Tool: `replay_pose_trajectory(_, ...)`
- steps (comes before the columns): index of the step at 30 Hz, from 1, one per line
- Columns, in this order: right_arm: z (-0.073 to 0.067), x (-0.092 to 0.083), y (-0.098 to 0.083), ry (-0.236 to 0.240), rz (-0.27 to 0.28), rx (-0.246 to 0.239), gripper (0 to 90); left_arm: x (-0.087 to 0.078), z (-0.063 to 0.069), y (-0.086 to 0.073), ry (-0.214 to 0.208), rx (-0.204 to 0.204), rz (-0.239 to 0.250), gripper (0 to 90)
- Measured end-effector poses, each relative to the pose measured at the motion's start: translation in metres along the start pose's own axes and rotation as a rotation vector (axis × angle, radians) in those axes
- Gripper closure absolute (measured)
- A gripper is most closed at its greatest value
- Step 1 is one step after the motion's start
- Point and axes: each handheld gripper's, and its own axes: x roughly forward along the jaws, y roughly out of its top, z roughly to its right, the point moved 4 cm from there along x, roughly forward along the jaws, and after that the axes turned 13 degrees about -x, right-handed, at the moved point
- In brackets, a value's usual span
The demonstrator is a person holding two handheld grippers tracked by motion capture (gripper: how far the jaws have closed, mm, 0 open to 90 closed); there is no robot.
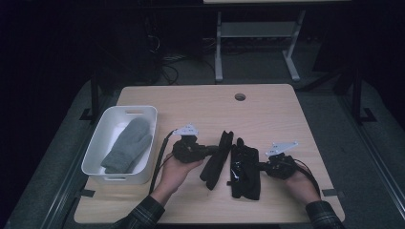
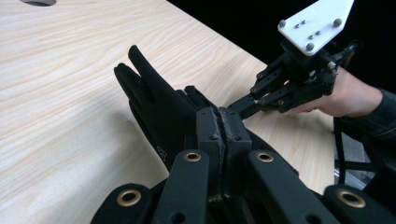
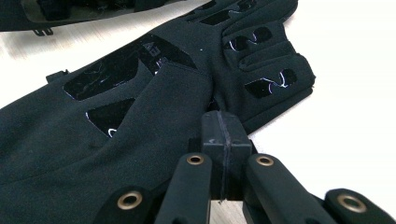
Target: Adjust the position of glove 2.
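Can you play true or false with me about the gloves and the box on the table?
1. A grey mitten lies in the white box. True.
2. The box sits on the table's right side. False: it is on the left.
3. Two black gloves lie between the tools. True.
4. The left tool is wide open. False: its jaws are shut.
5. The table is wooden. True.
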Motion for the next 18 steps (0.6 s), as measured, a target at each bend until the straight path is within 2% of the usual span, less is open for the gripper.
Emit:
replay_pose_trajectory(5, 0.0, 0.0, 0.0, 0.0, -0.001, -0.005, 90.0, 0.003, 0.001, -0.002, 0.011, 0.002, -0.012, 88.1)
replay_pose_trajectory(18, -0.007, 0.006, 0.008, 0.029, 0.004, -0.013, 90.0, 0.012, 0.005, -0.004, -0.018, -0.003, -0.026, 88.0)
